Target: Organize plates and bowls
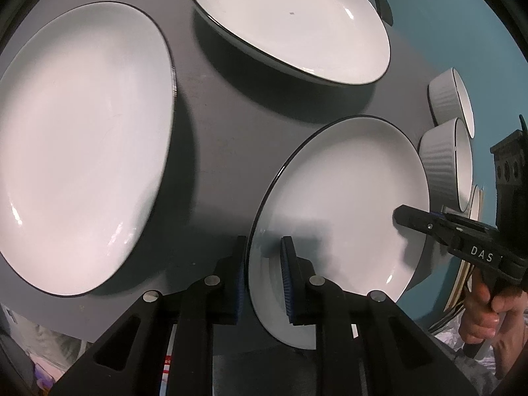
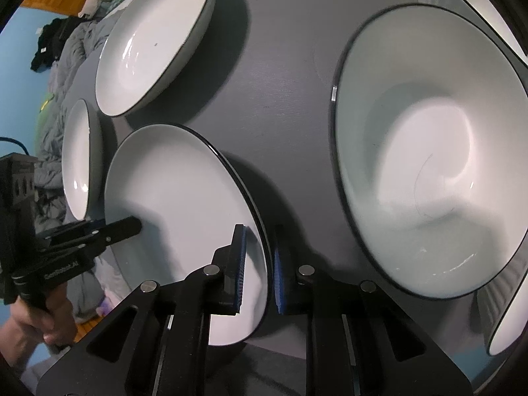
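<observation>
A white plate (image 1: 346, 198) with a thin dark rim lies over the dark grey table (image 1: 217, 132), held from both sides. My left gripper (image 1: 264, 247) straddles its near rim, one blue pad outside and one on the inner face, pressing on it. In the right wrist view the same plate (image 2: 175, 191) has its rim between the pads of my right gripper (image 2: 259, 231), which is shut on it. Each gripper shows in the other's view at the plate's far edge: the right gripper (image 1: 401, 213) and the left gripper (image 2: 132, 226), each held by a hand.
A large white plate (image 1: 85, 148) lies left and a deep plate (image 1: 290, 23) at the back. Two ribbed white bowls (image 1: 445, 151) stand at the table's right edge. In the right wrist view a big bowl (image 2: 429, 151) sits right, and a small plate (image 2: 79, 158) far left.
</observation>
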